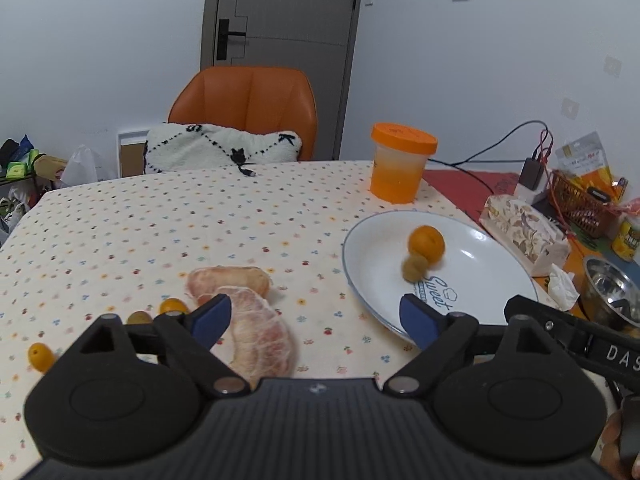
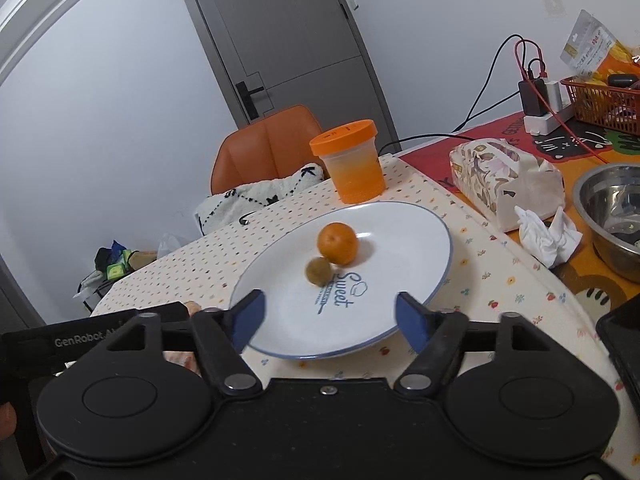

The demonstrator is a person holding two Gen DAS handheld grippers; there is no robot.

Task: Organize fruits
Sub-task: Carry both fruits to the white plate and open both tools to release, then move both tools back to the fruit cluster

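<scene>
A white plate (image 1: 472, 236) (image 2: 400, 224) with blue lettering holds a small orange (image 1: 426, 242) (image 2: 337, 242) and a blurred olive-green fruit (image 1: 416, 267) (image 2: 318, 270) touching it. Two peeled pomelo segments (image 1: 260, 324) lie on the dotted tablecloth left of the plate. Small orange kumquats (image 1: 173, 305) (image 1: 39, 356) and a greenish one (image 1: 139, 317) lie further left. My left gripper (image 1: 316, 318) is open, between the pomelo and the plate's near rim. My right gripper (image 2: 330, 314) is open above the plate's near edge, holding nothing.
An orange-lidded jar (image 1: 400, 162) (image 2: 352, 160) stands behind the plate. A floral tissue pack (image 1: 524, 232) (image 2: 500, 176), crumpled tissue (image 2: 548, 236) and steel bowl (image 2: 612, 208) lie to the right. A red basket (image 2: 600, 100) and cables sit far right. An orange chair (image 1: 248, 108) stands behind the table.
</scene>
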